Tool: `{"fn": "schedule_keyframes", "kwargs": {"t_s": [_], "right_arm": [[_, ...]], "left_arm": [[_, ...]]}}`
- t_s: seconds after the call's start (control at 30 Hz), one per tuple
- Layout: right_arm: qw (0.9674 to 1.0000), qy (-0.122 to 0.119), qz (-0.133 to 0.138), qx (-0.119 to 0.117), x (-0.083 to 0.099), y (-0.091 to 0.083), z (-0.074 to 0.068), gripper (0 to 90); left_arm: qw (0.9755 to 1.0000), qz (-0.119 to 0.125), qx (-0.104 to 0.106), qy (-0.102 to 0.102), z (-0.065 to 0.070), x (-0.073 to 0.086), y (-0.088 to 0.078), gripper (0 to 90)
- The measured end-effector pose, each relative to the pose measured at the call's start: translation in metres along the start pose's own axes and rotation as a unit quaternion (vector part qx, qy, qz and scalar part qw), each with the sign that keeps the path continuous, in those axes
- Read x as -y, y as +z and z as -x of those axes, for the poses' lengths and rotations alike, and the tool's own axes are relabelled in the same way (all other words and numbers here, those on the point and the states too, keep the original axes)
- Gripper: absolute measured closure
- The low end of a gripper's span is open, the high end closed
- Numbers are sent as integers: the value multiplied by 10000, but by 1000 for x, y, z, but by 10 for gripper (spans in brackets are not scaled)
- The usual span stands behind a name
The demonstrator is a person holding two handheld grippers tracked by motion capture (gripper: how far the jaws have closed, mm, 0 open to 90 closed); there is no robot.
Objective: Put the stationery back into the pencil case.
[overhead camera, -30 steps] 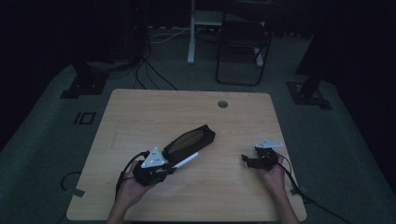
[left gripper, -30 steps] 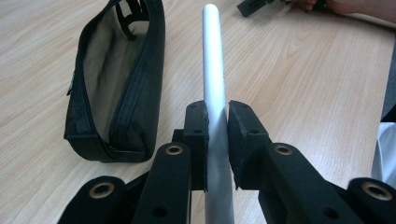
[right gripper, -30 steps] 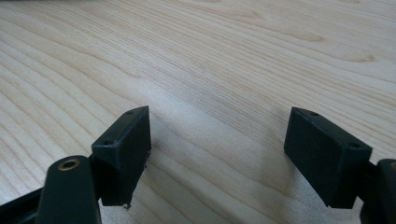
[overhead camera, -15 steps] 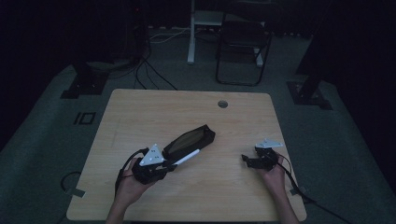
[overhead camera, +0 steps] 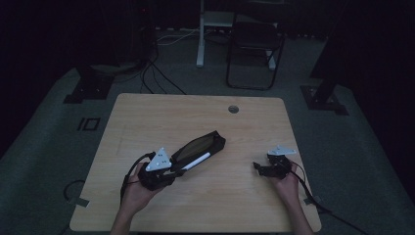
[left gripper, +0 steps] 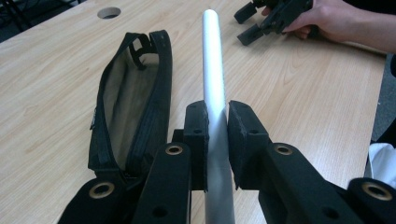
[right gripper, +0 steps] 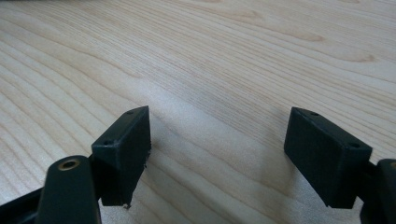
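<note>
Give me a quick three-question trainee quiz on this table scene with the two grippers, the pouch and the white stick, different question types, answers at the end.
1. True or false: the left gripper is shut on the white stick.
2. Multiple choice: the black pouch is A) zipped shut, B) lying open on the table, C) held by the right gripper.
3. Fill in: in the right gripper view, between its open jaws lies only bare ____.

Key
1. True: both pads press on the stick.
2. B: its mouth gapes beside the stick.
3. Table: the jaws stand wide apart, holding nothing.
</note>
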State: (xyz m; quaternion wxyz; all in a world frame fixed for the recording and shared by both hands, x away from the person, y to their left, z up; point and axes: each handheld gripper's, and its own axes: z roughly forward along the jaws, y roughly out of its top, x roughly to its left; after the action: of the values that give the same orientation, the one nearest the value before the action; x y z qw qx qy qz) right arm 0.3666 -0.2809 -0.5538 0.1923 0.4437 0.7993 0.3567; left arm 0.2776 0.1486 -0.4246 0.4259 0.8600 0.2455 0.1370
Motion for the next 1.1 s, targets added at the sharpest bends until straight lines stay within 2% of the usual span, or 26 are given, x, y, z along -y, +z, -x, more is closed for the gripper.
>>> {"fn": "schedule_keyframes", "kwargs": {"t_s": [0.4,1.1], "right_arm": [[10000,0,0,0,0,0,0,230],[10000,-3,0,-5,0,0,0,230]], "left_arm": [[9999,101,-42,-44,-3,-11,0,789],[9999,71,-114,-34,-9,-24,-2,788]]}}
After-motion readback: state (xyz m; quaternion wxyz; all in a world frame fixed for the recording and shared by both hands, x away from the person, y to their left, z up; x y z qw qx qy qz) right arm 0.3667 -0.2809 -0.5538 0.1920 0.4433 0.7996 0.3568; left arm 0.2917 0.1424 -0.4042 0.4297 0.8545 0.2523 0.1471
